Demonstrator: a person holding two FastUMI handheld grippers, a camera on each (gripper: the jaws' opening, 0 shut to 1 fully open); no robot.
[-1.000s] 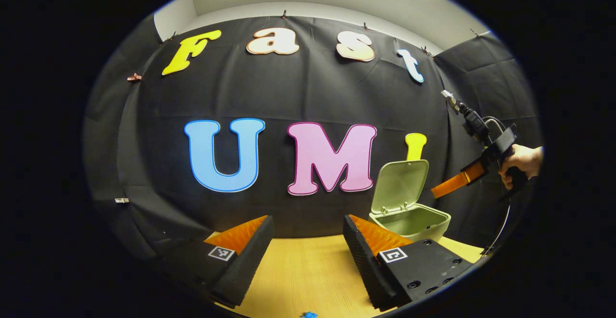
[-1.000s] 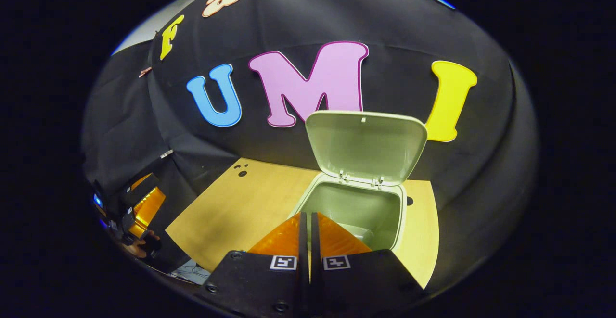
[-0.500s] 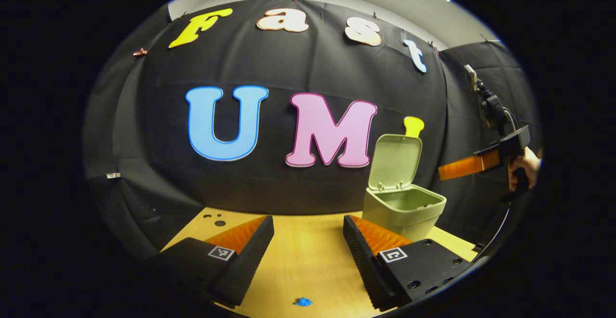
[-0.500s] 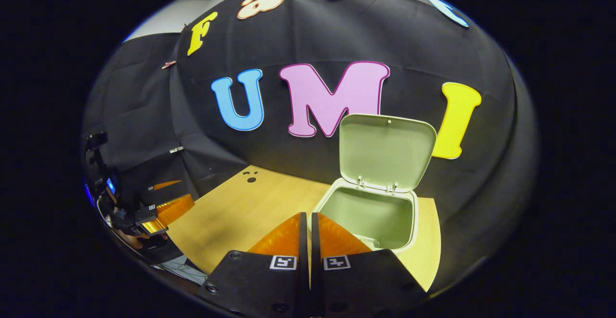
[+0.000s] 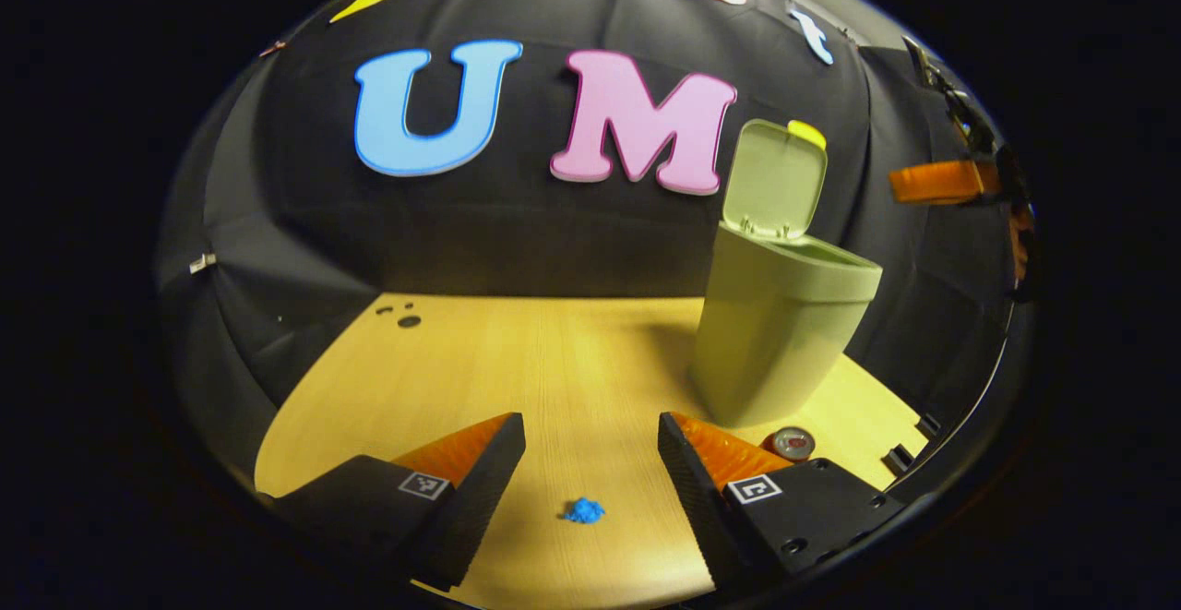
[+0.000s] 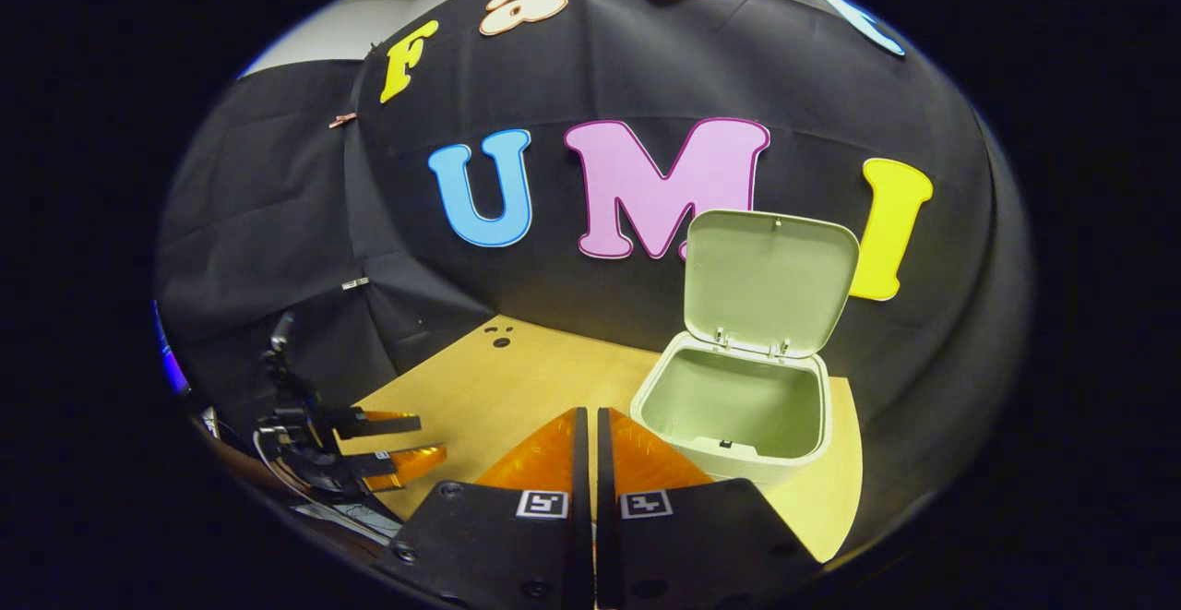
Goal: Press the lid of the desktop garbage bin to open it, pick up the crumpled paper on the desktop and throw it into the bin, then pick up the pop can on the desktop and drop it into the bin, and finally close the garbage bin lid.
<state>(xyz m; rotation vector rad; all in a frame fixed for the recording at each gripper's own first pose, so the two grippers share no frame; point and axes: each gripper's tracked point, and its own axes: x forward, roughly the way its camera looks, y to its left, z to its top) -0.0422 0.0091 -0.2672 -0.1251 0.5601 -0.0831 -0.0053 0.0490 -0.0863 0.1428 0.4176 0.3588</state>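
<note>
Two grippers over a desk, with the bin lid standing open.

In the left gripper view, the left gripper (image 5: 590,448) hangs above the wooden desk (image 5: 517,361) with its fingers spread wide and nothing between them; a small blue crumpled paper (image 5: 583,510) lies on the desk between the fingers and lower in the picture. The green bin (image 5: 780,333) stands to the right, its lid (image 5: 773,176) tipped up and back, and a pop can (image 5: 793,444) lies at its foot, just beside it. In the right gripper view, the right gripper (image 6: 586,435) has its fingers pressed together, holding nothing, just left of the bin's open mouth.
</note>
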